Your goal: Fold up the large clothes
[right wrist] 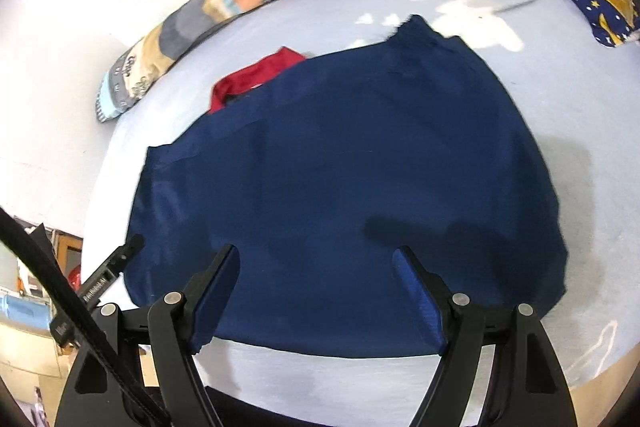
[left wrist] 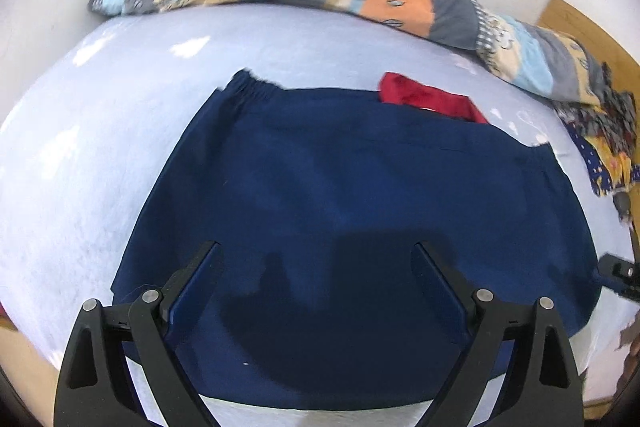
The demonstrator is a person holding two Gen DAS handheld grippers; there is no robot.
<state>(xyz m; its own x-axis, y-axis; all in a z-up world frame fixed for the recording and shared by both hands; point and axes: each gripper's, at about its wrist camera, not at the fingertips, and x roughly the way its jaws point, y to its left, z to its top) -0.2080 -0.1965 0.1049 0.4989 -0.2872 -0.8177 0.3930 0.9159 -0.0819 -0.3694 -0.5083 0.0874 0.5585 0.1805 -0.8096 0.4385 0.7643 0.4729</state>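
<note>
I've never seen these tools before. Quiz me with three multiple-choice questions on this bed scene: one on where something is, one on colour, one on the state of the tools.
1. Where is the red garment?
A. beside the navy garment's far edge
B. on the pillow
C. in a gripper

2. The bedsheet is
A. green
B. pale blue
C. black

3. The left hand-held gripper and right hand-held gripper are
A. shut
B. open, holding nothing
C. hidden

Answers: 1 A, it peeks out there; 2 B, pale blue all round; 3 B, the fingers stand wide apart over the cloth.
</note>
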